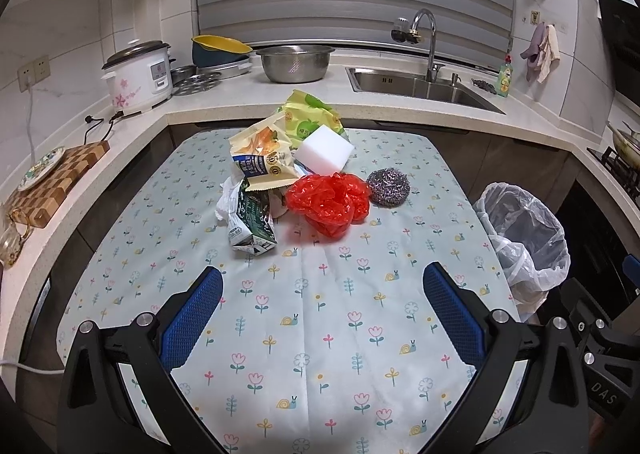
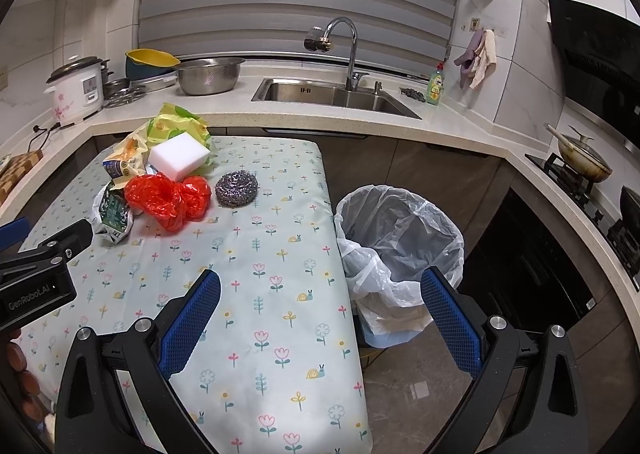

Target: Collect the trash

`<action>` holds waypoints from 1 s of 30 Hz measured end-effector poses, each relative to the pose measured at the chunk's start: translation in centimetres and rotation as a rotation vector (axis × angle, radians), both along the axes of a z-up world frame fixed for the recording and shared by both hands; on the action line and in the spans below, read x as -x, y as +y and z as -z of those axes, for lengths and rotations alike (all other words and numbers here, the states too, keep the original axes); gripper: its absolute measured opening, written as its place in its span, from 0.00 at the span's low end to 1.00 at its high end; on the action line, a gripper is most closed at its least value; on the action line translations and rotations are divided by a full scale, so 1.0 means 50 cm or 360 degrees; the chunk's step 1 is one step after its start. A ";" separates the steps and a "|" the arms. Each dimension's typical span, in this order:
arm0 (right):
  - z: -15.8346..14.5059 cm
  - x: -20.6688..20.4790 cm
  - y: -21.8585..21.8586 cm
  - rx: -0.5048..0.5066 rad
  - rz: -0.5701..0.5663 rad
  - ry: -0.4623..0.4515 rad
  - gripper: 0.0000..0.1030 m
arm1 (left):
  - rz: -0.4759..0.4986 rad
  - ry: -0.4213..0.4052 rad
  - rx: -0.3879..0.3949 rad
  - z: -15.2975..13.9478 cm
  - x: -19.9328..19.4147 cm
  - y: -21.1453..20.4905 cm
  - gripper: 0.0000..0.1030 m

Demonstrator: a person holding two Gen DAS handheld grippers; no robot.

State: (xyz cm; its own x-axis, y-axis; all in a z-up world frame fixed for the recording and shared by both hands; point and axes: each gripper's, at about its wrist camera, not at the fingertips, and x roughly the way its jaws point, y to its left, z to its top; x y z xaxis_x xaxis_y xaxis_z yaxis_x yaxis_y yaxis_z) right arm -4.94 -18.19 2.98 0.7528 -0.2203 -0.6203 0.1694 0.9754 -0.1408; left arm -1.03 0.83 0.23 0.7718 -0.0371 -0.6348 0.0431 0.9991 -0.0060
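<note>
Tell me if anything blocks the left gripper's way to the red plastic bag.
Nothing visible does. The left gripper is open, and only bare tablecloth lies between it and the red plastic bag. The crushed carton sits left of that line.

The right gripper (image 2: pixel 320 294) hangs wide open over the table (image 2: pixel 280 254) edge. Beside the table stands the lined bin (image 2: pixel 400 230); far from it, the red bag (image 2: pixel 168 197) touches the steel scourer (image 2: pixel 237 188).

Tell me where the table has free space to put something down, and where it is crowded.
Free: the near half of the flowered tablecloth, under both open grippers, and the strip between the steel scourer and the bin-side edge. Crowded: the far left, where wrappers, white sponge, crushed carton and red plastic bag pile together.
</note>
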 end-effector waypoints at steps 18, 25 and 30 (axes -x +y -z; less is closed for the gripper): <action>-0.008 -0.004 -0.006 -0.0008 -0.0010 -0.0009 0.93 | -0.0001 0.0007 -0.0002 -0.002 -0.002 -0.005 0.93; -0.007 -0.004 -0.005 -0.0009 -0.0009 -0.0008 0.93 | -0.0003 0.0012 -0.0003 -0.002 -0.005 -0.002 0.93; -0.007 -0.005 -0.005 -0.0009 -0.0009 -0.0007 0.93 | -0.0004 0.0015 0.0002 -0.001 -0.005 0.000 0.93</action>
